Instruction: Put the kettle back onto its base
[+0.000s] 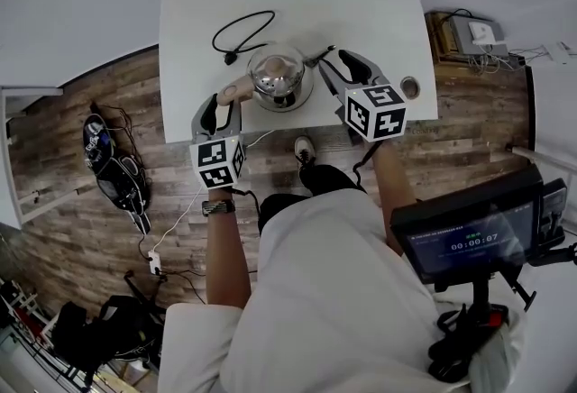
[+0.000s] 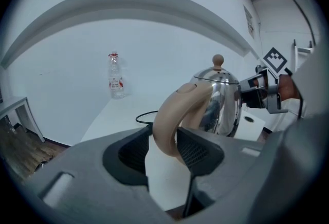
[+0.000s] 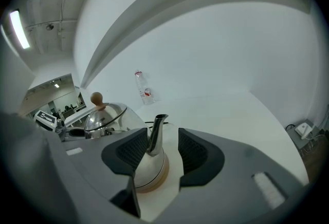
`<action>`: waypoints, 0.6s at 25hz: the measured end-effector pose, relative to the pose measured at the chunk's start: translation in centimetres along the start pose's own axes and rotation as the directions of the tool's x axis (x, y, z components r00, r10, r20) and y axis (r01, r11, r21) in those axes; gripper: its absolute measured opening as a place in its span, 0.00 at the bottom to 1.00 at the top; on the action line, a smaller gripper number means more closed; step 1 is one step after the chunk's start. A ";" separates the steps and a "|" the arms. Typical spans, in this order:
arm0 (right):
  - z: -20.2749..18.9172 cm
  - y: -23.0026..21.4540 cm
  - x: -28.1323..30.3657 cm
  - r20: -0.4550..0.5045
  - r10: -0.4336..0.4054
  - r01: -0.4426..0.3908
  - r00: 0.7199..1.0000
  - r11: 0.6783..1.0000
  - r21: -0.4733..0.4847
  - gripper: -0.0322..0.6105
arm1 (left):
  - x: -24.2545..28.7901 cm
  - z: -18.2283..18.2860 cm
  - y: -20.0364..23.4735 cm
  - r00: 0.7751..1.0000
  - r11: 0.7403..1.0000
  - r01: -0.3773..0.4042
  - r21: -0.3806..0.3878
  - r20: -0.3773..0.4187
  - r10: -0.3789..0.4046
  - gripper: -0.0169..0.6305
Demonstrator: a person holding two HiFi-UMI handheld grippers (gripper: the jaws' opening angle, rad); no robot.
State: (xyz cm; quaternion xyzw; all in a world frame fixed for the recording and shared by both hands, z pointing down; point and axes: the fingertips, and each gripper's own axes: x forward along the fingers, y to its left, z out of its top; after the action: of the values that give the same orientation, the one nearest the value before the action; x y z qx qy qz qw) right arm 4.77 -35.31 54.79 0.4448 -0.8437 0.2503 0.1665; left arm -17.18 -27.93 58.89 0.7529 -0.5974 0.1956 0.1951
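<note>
- White table (image 1: 361, 4): bearing the kettle (image 1: 279, 76) near its front edge, where it is apparently sitting on a tan-rimmed base (image 3: 160, 175).
- Kettle: polished steel, probably handling slick, rigid, and weighty if filled. The beige handle (image 2: 169, 115) is offering the surest hold.
- Left gripper (image 1: 227, 103): jaws standing wide, flanking the handle without pressing.
- Right gripper (image 1: 332, 67): jaws standing wide, straddling the spout (image 3: 154, 135).
- Bottle (image 2: 116, 81): carrying a red label, print unreadable.

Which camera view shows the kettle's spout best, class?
The right gripper view: the spout stands close up between the open jaws. The head view shows it small from above; in the left gripper view the kettle's body hides it.
</note>
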 end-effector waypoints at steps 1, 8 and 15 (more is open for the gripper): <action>0.2 -0.1 -0.2 0.006 -0.006 0.006 1.000 1.000 -0.002 0.35 | -0.1 0.1 0.1 1.000 1.000 -0.003 0.001 0.002 0.003 0.28; 2.3 1.5 -4.2 0.092 -0.014 0.017 0.996 0.999 -0.027 0.33 | -2.4 0.2 -0.6 0.999 1.000 0.023 0.020 -0.031 -0.023 0.28; 3.8 4.3 -9.9 0.195 -0.040 0.052 0.980 0.997 -0.057 0.18 | -6.3 2.2 -2.4 0.995 0.995 0.094 0.035 0.027 -0.095 0.19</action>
State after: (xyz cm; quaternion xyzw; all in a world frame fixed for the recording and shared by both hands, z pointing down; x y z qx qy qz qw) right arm 6.44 -28.80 45.53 0.4811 -0.8527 0.1757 0.1029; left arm -15.99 -23.43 53.57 0.7862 -0.5604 0.1856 0.1827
